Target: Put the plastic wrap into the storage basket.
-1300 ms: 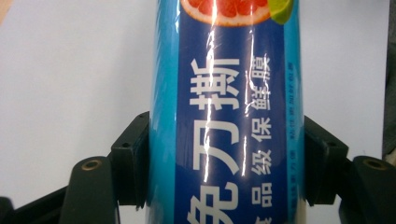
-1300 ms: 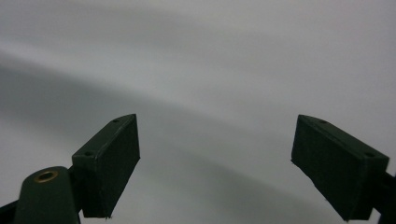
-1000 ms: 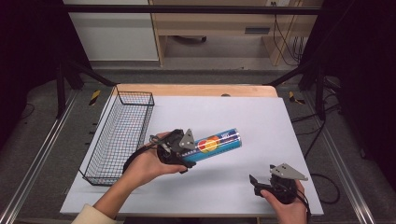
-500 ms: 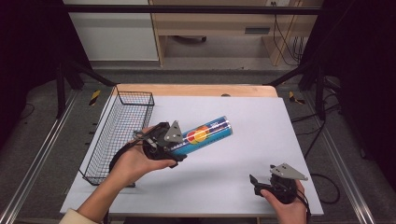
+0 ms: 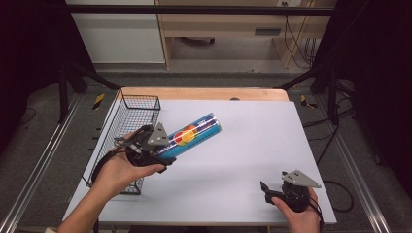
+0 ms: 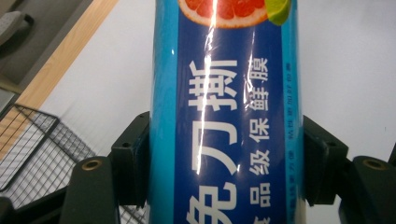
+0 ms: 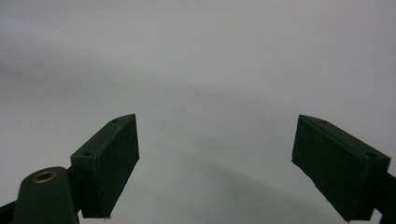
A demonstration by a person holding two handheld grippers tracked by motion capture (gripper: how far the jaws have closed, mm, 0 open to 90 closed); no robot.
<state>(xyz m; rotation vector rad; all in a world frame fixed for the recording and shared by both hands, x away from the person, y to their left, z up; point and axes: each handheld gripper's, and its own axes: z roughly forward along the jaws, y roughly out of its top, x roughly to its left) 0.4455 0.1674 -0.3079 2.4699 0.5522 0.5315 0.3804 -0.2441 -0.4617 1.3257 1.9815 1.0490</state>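
Table (image 5: pixel 252 145) is lying white under my hands, with the wire basket (image 5: pixel 127 133) at its left edge holding nothing I can see. My left gripper (image 6: pixel 224 172) is clenching the blue tube (image 5: pixel 190 136) beside that basket, its lower end cut off in the left gripper view. My right gripper (image 5: pixel 272 190) is gaping near the front edge, grasping nothing.

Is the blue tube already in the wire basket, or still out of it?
Out. The left gripper holds the blue tube clamped between its jaws, tilted above the white table, beside the wire basket.
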